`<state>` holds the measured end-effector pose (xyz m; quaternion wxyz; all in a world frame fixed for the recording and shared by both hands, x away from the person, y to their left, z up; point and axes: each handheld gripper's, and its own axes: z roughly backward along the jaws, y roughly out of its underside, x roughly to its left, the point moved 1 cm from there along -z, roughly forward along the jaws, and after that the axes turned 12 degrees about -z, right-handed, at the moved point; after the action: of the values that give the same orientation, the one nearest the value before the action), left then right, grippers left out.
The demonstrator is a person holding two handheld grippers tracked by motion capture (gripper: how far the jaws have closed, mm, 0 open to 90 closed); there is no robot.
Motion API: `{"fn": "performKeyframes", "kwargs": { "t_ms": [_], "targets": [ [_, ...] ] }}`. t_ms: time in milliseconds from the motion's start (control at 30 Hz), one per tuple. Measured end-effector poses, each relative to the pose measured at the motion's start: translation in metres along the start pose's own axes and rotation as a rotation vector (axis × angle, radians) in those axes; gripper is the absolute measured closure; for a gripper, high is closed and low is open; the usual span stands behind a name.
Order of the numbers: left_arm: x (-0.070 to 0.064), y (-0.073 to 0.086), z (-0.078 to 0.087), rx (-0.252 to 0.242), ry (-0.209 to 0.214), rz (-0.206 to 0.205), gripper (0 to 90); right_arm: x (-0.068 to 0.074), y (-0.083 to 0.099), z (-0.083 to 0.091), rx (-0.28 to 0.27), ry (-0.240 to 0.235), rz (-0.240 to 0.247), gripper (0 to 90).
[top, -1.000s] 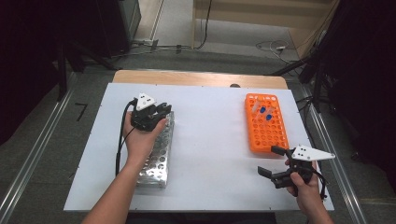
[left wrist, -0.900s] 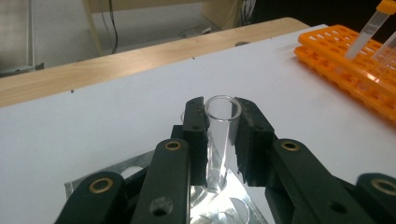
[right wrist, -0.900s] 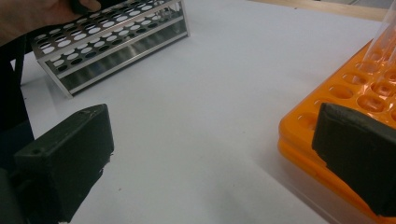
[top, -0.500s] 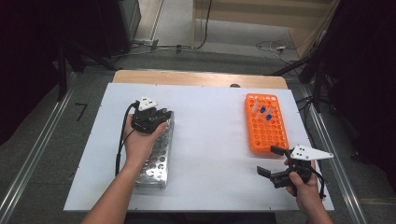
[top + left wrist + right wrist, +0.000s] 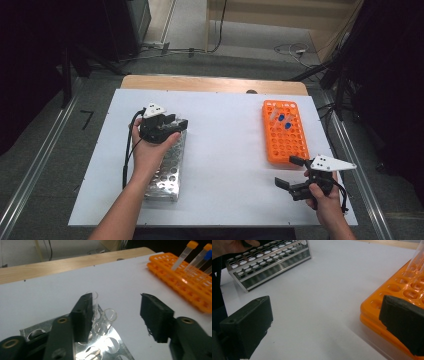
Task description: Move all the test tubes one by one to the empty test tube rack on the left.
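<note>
The left gripper (image 5: 176, 125) hovers over the metal rack (image 5: 167, 167) at centre left, jaws wide apart around two clear tubes (image 5: 106, 318), gripping nothing. The right gripper (image 5: 290, 172) sits lower right beside the orange rack (image 5: 282, 142); its jaws gape empty.

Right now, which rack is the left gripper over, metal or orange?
The metal test tube rack at table left: the left gripper hovers, jaws open, over its far end with the clear tubes. The orange rack sits by the right gripper.

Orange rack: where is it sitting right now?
In the high view the orange rack stands on the right side of the white table, just beyond the open right gripper, far across from the metal rack.
</note>
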<state>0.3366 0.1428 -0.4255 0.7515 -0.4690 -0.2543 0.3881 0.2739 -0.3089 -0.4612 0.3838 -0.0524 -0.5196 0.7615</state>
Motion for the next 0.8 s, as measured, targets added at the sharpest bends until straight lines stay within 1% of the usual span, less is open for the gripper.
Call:
{"fn": "performKeyframes", "kwargs": {
  "t_ms": [133, 233, 333, 433, 533, 567, 633, 733, 800],
  "targets": [
    [-0.005, -0.002, 0.011, -0.049, 0.035, 0.001, 27.2, 0.0, -0.003, 0.001, -0.007, 0.009, -0.002, 0.0],
    [-0.008, -0.002, 0.02, -0.07, 0.055, -0.006, 18.8, -0.002, -0.006, 0.002, -0.023, 0.023, -0.009, 0.0],
    [-0.012, -0.001, 0.026, -0.087, 0.075, -0.008, 13.9, -0.003, -0.012, 0.003, -0.041, 0.04, -0.016, 0.0],
    [-0.013, 0.001, 0.032, -0.103, 0.096, -0.013, 9.9, -0.004, -0.019, 0.003, -0.053, 0.049, -0.022, 0.0],
    [-0.014, 0.003, 0.036, -0.12, 0.11, -0.004, 5.2, -0.006, -0.026, 0.003, -0.064, 0.054, -0.028, 0.0],
    [-0.015, 0.005, 0.036, -0.126, 0.121, -0.003, 3.0, -0.007, -0.029, 0.003, -0.068, 0.061, -0.031, 0.0],
    [-0.016, 0.007, 0.037, -0.135, 0.132, -0.003, 1.5, -0.008, -0.034, 0.002, -0.073, 0.101, -0.038, 0.0],
    [-0.016, 0.013, 0.037, -0.148, 0.156, 0.003, 0.0, -0.013, -0.044, 0.002, -0.09, 0.127, -0.058, 0.0],
    [-0.016, 0.016, 0.037, -0.145, 0.164, 0.005, 0.0, -0.017, -0.05, 0.001, -0.096, 0.148, -0.061, 0.0]
  ]
}}
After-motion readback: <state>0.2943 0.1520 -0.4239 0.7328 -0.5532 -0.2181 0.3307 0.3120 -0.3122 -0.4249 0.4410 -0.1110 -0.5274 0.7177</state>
